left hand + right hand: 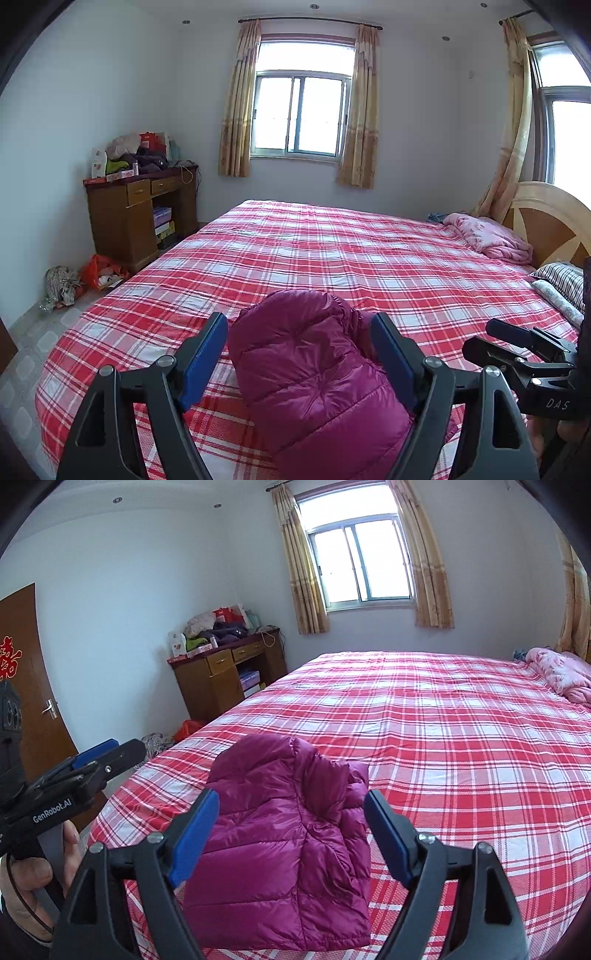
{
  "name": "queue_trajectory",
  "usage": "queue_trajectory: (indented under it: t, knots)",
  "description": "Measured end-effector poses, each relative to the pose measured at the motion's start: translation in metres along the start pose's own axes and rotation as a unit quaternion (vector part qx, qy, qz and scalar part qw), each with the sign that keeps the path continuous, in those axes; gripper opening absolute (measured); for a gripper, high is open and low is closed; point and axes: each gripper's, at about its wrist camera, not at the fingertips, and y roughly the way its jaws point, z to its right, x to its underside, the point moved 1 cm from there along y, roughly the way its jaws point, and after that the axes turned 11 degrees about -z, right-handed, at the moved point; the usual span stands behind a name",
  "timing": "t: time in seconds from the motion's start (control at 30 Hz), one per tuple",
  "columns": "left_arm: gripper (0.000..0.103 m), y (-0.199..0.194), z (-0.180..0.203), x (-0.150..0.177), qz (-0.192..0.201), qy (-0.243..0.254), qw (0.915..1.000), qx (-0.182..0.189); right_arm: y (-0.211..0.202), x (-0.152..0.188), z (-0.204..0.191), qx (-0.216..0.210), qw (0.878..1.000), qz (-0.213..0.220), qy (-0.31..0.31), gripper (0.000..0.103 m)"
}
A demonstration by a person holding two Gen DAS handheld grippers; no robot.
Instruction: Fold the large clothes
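Observation:
A magenta quilted down jacket [314, 376] lies folded into a compact bundle near the front edge of the bed; it also shows in the right wrist view [280, 849]. My left gripper [299, 328] is open, its blue pads apart on either side of the bundle and above it, holding nothing. My right gripper [291, 805] is open too, hovering over the jacket with nothing between its pads. The right gripper also shows at the right edge of the left wrist view [517, 343], and the left gripper shows at the left of the right wrist view [107, 755].
The bed carries a red and white plaid sheet [351, 251]. A pink blanket [487, 236] and striped pillows [561, 280] lie by the wooden headboard [546, 218]. A cluttered brown desk [140, 210] stands by the far wall, with bags on the floor [99, 273].

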Motion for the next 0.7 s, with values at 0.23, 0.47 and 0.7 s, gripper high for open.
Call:
queue_trajectory:
  t: [0.23,0.47,0.7]
  knots:
    - [0.08,-0.0004,0.0016,0.001,0.001,0.001,1.0,-0.002,-0.0013,0.0012,-0.0013,-0.001,1.0,0.002,-0.001,0.084]
    - [0.08,0.0,0.0035,0.0029,-0.002,0.002,1.0,-0.004,-0.0028,0.0037,-0.0007,-0.001,1.0,0.003,0.001,0.086]
    - [0.08,0.0002,0.004,0.0032,-0.005,0.002,1.0,-0.006,-0.0035,0.0061,0.0009,-0.003,1.0,0.002,0.002,0.086]
